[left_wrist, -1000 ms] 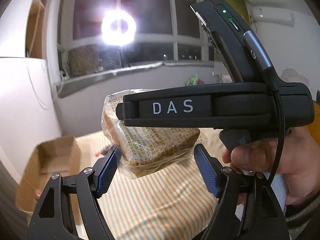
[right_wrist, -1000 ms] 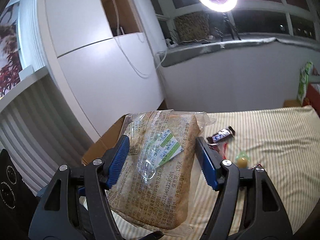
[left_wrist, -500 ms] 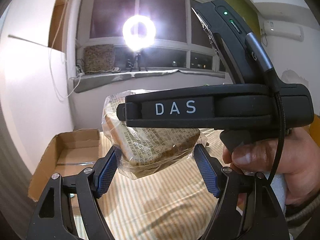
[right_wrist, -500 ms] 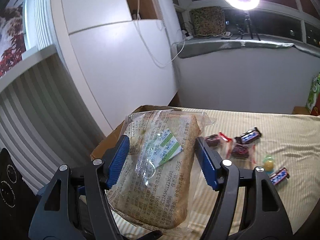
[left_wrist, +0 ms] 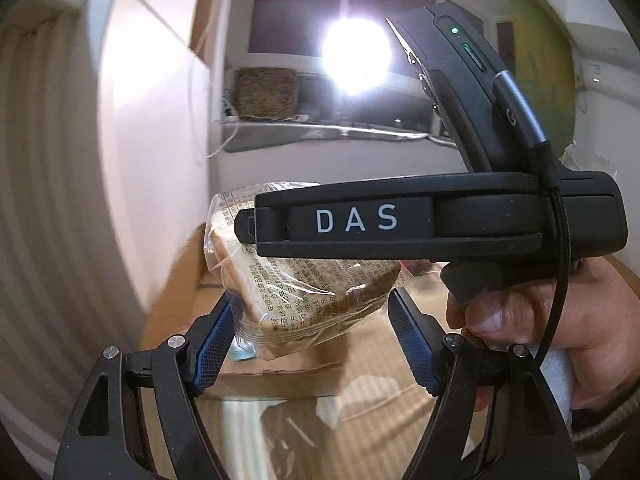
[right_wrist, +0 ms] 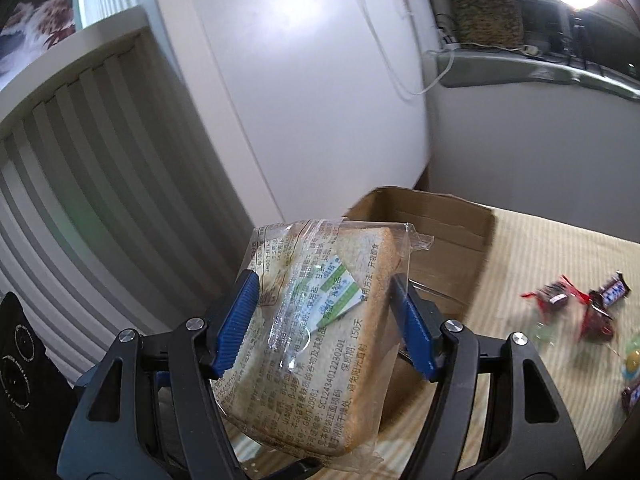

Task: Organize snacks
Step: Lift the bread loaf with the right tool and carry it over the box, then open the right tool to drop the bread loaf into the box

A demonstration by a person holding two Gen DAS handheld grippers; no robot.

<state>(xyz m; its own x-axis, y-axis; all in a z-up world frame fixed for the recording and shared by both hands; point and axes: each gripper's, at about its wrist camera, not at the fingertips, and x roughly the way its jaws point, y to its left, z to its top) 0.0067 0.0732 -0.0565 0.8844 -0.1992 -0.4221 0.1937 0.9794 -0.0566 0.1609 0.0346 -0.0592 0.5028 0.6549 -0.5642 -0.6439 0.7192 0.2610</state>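
A clear-wrapped slice of bread (right_wrist: 320, 340) with printed text is held between both grippers. My right gripper (right_wrist: 324, 284) is shut on its two sides. Seen from the left wrist, the same bread package (left_wrist: 304, 292) hangs between the blue pads of my left gripper (left_wrist: 310, 308), which press its lower end. The right gripper's black body (left_wrist: 360, 220), held by a hand (left_wrist: 540, 320), crosses above the bread. An open cardboard box (right_wrist: 440, 220) stands just behind and below the bread, and also shows as the box (left_wrist: 280, 376) in the left wrist view.
Several wrapped candy bars (right_wrist: 560, 300) and a small yellow-green ball (right_wrist: 632, 360) lie on the striped cloth (right_wrist: 540, 248) right of the box. A white cabinet (right_wrist: 300, 80) and ribbed wall stand close on the left. A ring light (left_wrist: 356, 52) glares above the window sill.
Both grippers have swung left together with the bread. The cardboard box has come from the left edge to directly behind and below the bread. The candy bars slid to the right.
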